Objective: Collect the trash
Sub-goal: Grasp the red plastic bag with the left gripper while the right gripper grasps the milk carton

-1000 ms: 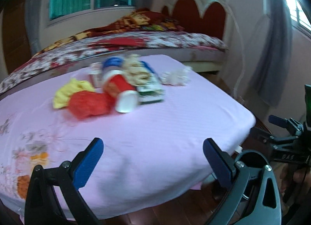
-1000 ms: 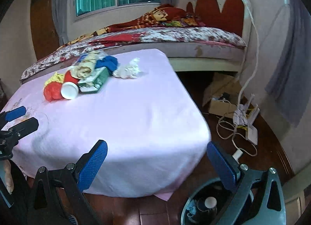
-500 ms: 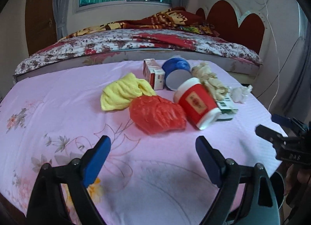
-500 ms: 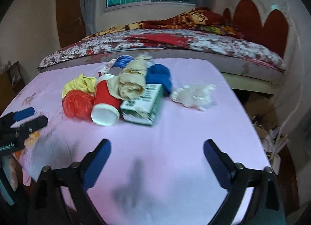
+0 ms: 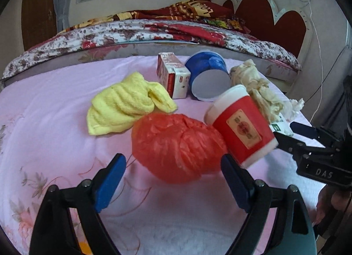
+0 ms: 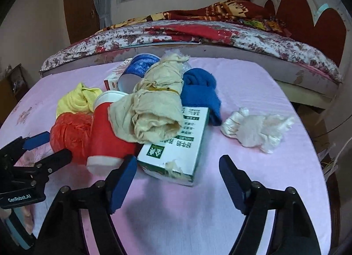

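Nothing is collected yet, I judge: the whole trash pile lies on the pink-sheeted bed (image 5: 55,122). My left fingers (image 5: 173,180) stand spread, empty, just short of the red plastic bag (image 5: 176,145). Beside that bag lies the red paper cup (image 6: 105,136); past it the green carton (image 6: 176,147), which my right fingers (image 6: 176,180) are closing toward, not yet touching.

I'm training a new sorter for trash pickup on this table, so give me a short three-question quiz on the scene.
1. True or false: the red cup stands upright.
2. What rests on the green carton? A) beige rag B) yellow towel C) red bag
3. Does the left gripper or the right gripper hold anything?

Key: 1 false, it lies on its side. 2 A. 3 No; nothing is between either's jaws, and the right's are closing.
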`<action>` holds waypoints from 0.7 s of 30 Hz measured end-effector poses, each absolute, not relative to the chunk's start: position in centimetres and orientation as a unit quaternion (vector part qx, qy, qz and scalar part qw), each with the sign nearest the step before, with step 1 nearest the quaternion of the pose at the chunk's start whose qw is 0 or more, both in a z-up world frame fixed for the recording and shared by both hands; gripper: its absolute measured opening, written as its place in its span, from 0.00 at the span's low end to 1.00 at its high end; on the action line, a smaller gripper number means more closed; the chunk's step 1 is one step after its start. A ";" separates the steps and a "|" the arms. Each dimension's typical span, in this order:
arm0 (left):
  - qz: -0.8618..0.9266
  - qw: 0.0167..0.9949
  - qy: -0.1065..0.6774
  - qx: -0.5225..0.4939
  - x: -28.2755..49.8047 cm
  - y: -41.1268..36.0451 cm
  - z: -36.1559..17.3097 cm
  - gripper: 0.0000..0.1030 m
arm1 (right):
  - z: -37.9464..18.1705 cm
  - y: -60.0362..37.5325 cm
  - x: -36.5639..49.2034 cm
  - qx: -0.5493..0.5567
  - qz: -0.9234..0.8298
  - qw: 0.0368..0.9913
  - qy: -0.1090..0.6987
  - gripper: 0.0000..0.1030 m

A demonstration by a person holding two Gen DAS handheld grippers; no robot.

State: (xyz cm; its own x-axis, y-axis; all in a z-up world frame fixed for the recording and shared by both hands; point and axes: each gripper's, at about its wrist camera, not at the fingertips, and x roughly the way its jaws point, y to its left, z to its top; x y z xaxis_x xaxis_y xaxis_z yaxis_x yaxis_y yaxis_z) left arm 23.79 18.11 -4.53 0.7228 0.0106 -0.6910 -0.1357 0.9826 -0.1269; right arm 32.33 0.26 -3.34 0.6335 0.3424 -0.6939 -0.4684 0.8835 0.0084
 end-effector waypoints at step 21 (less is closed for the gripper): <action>0.002 0.913 0.397 -0.091 23.2 17.7 -4.4 0.31 | -3.6 -1.6 31.1 -0.071 0.230 0.896 0.373 0.56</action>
State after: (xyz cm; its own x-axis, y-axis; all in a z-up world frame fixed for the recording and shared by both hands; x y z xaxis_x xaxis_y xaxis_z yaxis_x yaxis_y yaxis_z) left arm 23.19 17.75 -4.36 0.6851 -0.0693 -0.7251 -0.0753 0.9834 -0.1651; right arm 31.12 -1.60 -3.56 0.6164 0.3592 -0.7007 -0.4650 0.8842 0.0442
